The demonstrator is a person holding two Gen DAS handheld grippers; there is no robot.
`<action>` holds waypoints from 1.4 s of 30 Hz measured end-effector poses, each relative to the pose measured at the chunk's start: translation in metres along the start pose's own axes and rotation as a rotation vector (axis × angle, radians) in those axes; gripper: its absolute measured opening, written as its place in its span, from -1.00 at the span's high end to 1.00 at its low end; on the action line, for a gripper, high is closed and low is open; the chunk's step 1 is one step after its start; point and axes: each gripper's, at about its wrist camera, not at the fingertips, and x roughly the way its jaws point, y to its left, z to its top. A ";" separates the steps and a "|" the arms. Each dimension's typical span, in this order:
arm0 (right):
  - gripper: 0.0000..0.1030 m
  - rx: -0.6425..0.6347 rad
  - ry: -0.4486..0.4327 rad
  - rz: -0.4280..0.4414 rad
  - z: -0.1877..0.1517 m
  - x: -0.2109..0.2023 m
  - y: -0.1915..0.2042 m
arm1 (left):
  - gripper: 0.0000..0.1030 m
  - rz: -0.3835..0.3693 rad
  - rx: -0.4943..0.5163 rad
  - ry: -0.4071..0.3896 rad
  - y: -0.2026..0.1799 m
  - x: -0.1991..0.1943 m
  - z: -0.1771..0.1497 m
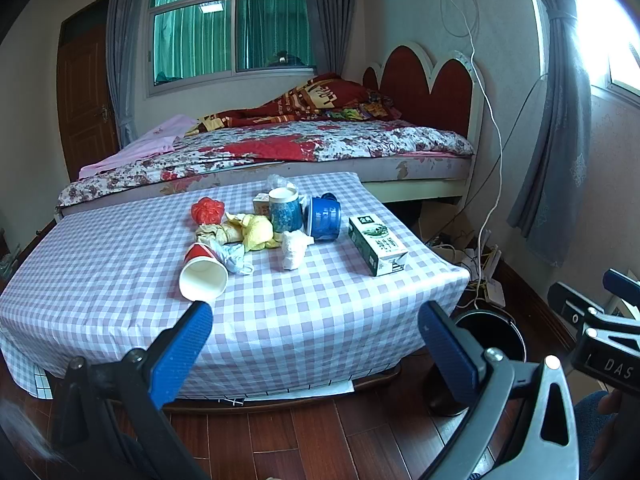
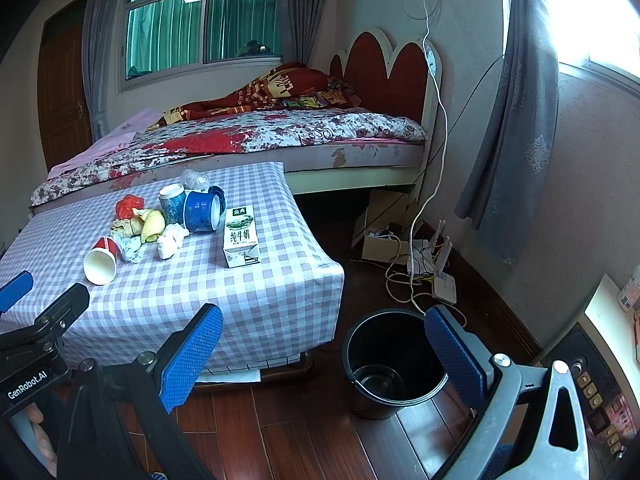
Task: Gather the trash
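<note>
Left gripper released, holding nothing, short of the checked surface. Right gripper likewise released, above the black bin on the floor. Trash clustered mid-surface: tipped paper cup, milk carton, tissue, wrappers, beside two blue mugs.
</note>
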 end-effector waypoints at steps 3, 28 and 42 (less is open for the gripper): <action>-0.98 0.000 0.001 -0.001 0.000 0.000 0.000 | -0.99 0.001 -0.002 0.000 0.001 0.000 0.000; -0.98 -0.135 0.132 0.155 0.008 0.131 0.077 | -0.99 0.186 -0.192 0.070 0.107 0.084 -0.008; -0.98 -0.120 0.169 0.144 0.041 0.231 0.094 | -0.99 0.237 -0.223 0.123 0.123 0.178 0.007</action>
